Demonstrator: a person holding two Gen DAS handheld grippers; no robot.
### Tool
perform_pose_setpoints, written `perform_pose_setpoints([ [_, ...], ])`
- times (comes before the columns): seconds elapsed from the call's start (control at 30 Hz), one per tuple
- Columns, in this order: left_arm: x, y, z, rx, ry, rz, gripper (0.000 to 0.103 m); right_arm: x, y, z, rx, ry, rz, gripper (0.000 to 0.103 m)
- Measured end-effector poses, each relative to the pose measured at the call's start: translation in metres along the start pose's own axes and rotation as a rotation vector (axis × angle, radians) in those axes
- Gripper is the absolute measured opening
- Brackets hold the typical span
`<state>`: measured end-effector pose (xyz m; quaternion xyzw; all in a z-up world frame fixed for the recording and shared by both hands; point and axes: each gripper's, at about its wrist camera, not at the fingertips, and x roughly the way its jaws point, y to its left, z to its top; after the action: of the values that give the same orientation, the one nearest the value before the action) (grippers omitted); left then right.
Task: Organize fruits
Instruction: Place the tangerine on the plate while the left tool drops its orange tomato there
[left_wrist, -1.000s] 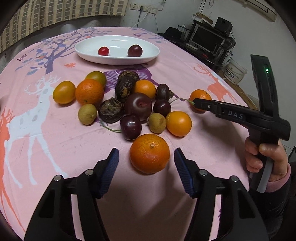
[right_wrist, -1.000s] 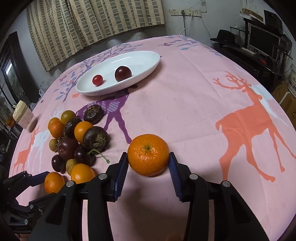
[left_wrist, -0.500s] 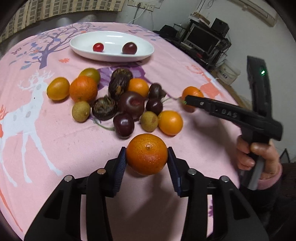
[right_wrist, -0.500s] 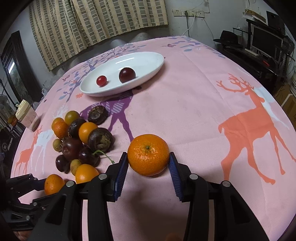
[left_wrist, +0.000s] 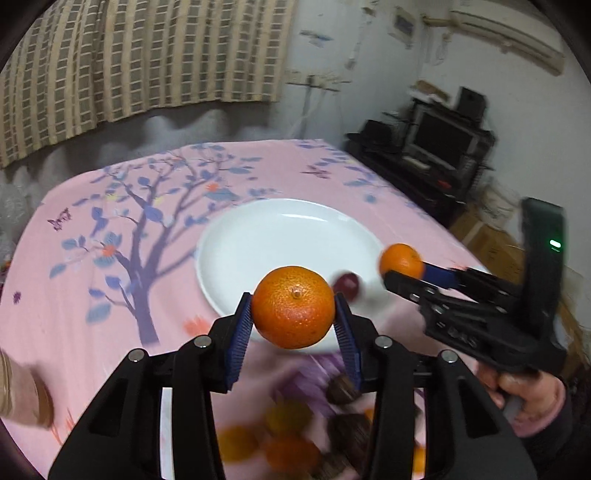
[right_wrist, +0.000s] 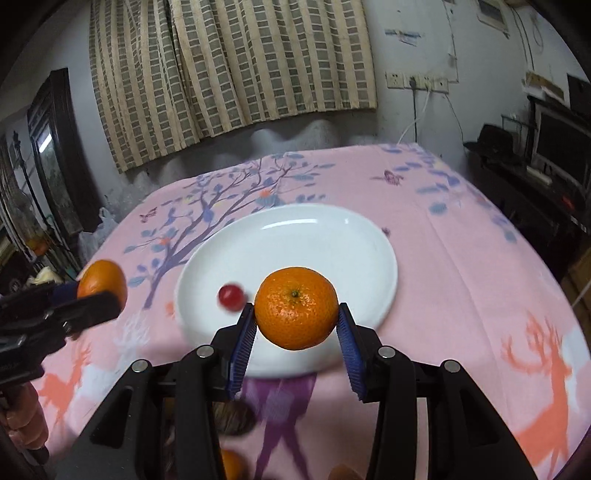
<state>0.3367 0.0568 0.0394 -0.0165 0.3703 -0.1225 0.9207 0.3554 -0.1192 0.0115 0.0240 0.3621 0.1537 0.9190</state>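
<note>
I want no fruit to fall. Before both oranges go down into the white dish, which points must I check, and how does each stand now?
1. Left gripper grips its orange squarely: ok.
2. Right gripper grips its orange squarely: ok.
3. Bare room in the white dish: ok.
4. Right orange clear of the red cherry tomato: cannot tell.
5. Left orange clear of the dark plum: cannot tell.

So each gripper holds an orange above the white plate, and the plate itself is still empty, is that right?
Not quite. Both the left gripper and the right gripper do hold an orange, but the white plate is not empty: the right wrist view shows a small red fruit on it.
</note>
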Motion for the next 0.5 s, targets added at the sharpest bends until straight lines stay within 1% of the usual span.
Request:
perform_pose_setpoints([
  [0.03, 0.017, 0.006, 0.01, -0.013, 0.02, 0.024, 0.043, 0.01, -0.001, 0.007, 0.0, 0.013, -0.01, 0.045],
  [0.1, 0.051, 0.019, 0.023, -0.048, 0.073, 0.041, 0.043, 0.031, -0.007, 0.018, 0.018, 0.045, -0.01, 0.045],
  [0.23, 0.097, 0.031, 0.031, -0.079, 0.165, 0.085, 0.043, 0.061, -0.014, 0.025, 0.042, 0.088, 0.007, 0.045],
  [0.33, 0.119, 0.036, 0.029, -0.105, 0.198, 0.08, 0.043, 0.07, -0.013, 0.024, 0.031, 0.103, 0.01, 0.045],
  [0.43, 0.128, 0.039, 0.023, -0.106, 0.218, 0.103, 0.043, 0.071, -0.009, 0.019, 0.019, 0.103, 0.007, 0.047],
  [0.47, 0.128, 0.038, 0.022, -0.105, 0.227, 0.113, 0.043, 0.069, -0.008, 0.018, 0.017, 0.099, 0.012, 0.055],
  [0.5, 0.124, 0.036, 0.021, -0.104, 0.227, 0.122, 0.048, 0.066, -0.007, 0.018, 0.014, 0.095, 0.015, 0.06],
])
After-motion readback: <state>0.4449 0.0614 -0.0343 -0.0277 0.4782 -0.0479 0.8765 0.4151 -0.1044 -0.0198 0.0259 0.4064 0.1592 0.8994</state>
